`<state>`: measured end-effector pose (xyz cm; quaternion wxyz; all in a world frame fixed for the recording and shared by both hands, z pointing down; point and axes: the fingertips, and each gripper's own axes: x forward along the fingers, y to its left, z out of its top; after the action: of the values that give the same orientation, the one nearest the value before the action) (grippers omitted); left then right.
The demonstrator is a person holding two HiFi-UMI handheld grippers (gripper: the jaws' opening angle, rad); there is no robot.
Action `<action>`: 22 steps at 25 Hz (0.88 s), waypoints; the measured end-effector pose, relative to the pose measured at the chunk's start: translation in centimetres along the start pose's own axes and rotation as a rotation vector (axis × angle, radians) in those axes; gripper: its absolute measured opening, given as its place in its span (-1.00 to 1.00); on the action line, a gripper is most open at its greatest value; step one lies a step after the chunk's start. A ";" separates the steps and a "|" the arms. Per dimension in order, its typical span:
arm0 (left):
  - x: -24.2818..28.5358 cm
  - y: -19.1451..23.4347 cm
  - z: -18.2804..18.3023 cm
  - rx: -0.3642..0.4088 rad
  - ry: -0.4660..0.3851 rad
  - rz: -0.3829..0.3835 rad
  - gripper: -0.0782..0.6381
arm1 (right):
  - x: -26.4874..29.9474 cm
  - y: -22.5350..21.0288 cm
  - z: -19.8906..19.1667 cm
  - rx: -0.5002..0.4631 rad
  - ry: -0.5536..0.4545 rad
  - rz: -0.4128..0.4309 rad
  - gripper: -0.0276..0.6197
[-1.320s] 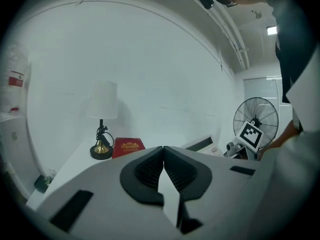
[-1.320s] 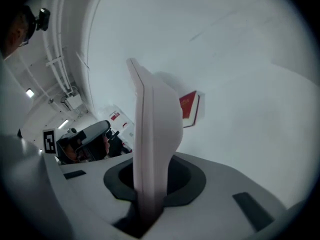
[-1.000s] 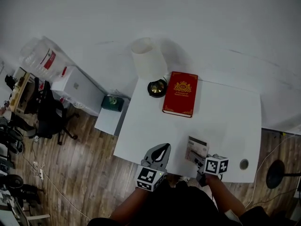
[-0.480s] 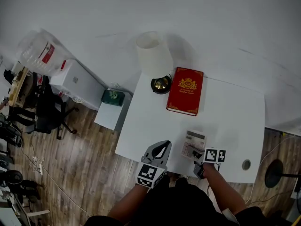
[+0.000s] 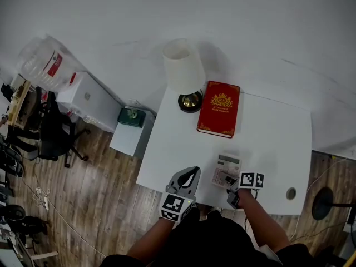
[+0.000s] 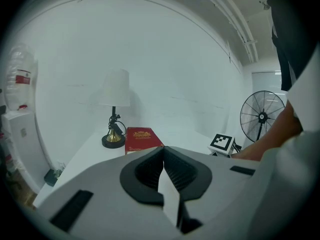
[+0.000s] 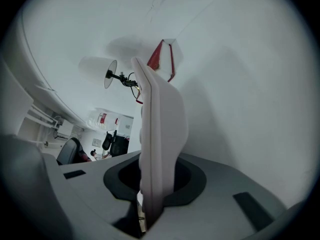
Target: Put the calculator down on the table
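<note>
A pale calculator (image 5: 225, 172) with a small display hangs low over the white table (image 5: 272, 138), near its front edge. My right gripper (image 5: 233, 183) is shut on its near end. In the right gripper view the calculator (image 7: 159, 134) shows edge-on between the pads, close beside the table surface (image 7: 250, 109); whether it touches I cannot tell. My left gripper (image 5: 191, 175) hovers at the front edge, left of the calculator, its jaws shut with nothing in them. In its own view the left gripper (image 6: 164, 156) points toward the lamp and the book.
A white-shaded lamp (image 5: 181, 65) and a red book (image 5: 218, 115) stand at the table's far side. A cable hole (image 5: 291, 193) is at the front right corner. A low white cabinet (image 5: 129, 139), a water jug (image 5: 41, 60) and chairs stand left of the table. A fan (image 6: 262, 118) stands to the right.
My right gripper has come down and rolled, bringing the calculator flatter and closer to the table. The left gripper has shifted a little.
</note>
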<state>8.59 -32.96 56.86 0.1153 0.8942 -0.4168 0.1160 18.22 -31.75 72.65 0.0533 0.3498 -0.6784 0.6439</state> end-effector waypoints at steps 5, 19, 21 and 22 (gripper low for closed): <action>-0.2 0.2 -0.2 -0.014 0.001 -0.008 -0.73 | 0.0 -0.7 -0.4 -0.019 0.032 -0.069 -0.54; -0.4 0.6 0.5 -0.085 -0.026 -0.021 -0.73 | -0.5 -0.9 -0.4 -0.228 0.080 -0.360 -0.05; -0.5 0.7 0.5 -0.084 -0.021 -0.018 -0.73 | -0.7 -0.9 -0.5 -0.252 0.084 -0.391 0.02; -0.6 0.9 0.6 -0.086 -0.017 -0.011 -0.73 | -0.9 -1.0 -0.4 -0.260 0.083 -0.406 0.06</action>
<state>7.58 -33.31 56.27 0.1506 0.8916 -0.4176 0.0897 19.29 -30.90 73.08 0.2540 0.4423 -0.6687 0.5410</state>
